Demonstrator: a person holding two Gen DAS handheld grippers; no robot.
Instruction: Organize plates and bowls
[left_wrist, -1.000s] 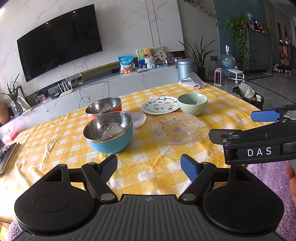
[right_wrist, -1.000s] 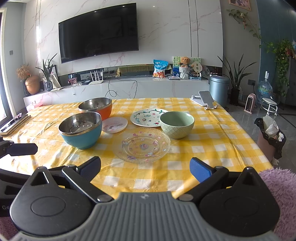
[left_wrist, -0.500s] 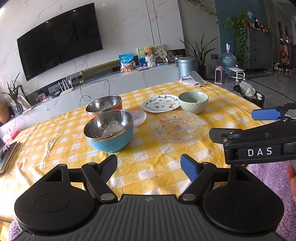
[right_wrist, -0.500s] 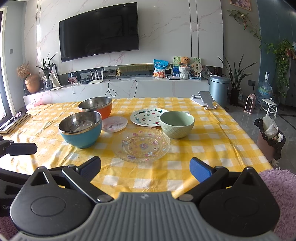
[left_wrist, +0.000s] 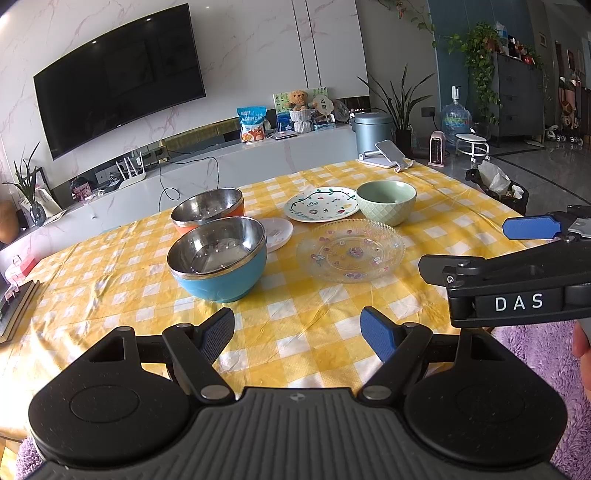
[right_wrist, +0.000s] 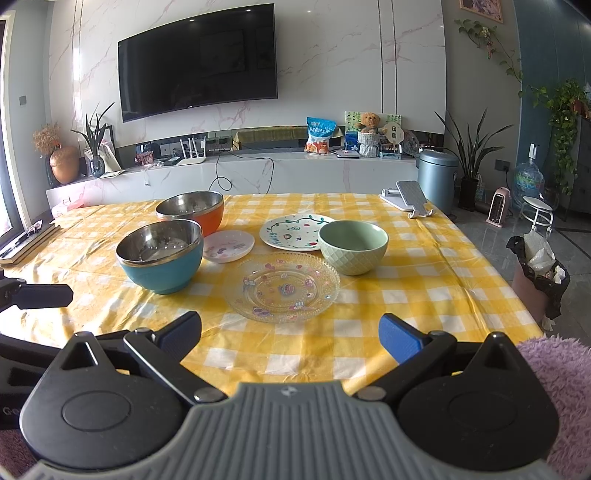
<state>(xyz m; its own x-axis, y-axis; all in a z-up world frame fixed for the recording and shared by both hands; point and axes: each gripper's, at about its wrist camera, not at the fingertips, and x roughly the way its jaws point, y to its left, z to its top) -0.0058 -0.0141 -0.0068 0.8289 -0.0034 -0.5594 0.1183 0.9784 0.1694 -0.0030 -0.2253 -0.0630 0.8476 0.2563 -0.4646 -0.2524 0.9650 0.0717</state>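
Observation:
On the yellow checked tablecloth (right_wrist: 424, 280) stand a blue steel-lined bowl (left_wrist: 218, 258) (right_wrist: 160, 256), an orange steel-lined bowl (left_wrist: 208, 208) (right_wrist: 192, 210) behind it, and a green bowl (left_wrist: 386, 201) (right_wrist: 352, 245). A clear glass plate (left_wrist: 351, 249) (right_wrist: 282, 286), a small pink-white dish (left_wrist: 279, 232) (right_wrist: 229, 245) and a painted white plate (left_wrist: 321, 208) (right_wrist: 295, 232) lie between them. My left gripper (left_wrist: 297, 334) and right gripper (right_wrist: 290, 334) hang open over the near table edge, holding nothing. The right gripper's side shows in the left wrist view.
A phone on a stand (right_wrist: 410, 194) sits at the table's far right corner, a book (right_wrist: 26, 243) at the far left edge. A bin with a black bag (right_wrist: 539, 273) stands on the floor to the right. A purple fluffy sleeve (right_wrist: 554, 369) covers the right arm.
Both grippers have edged slightly forward toward the dishes; the dishes have not moved and both grippers stay open.

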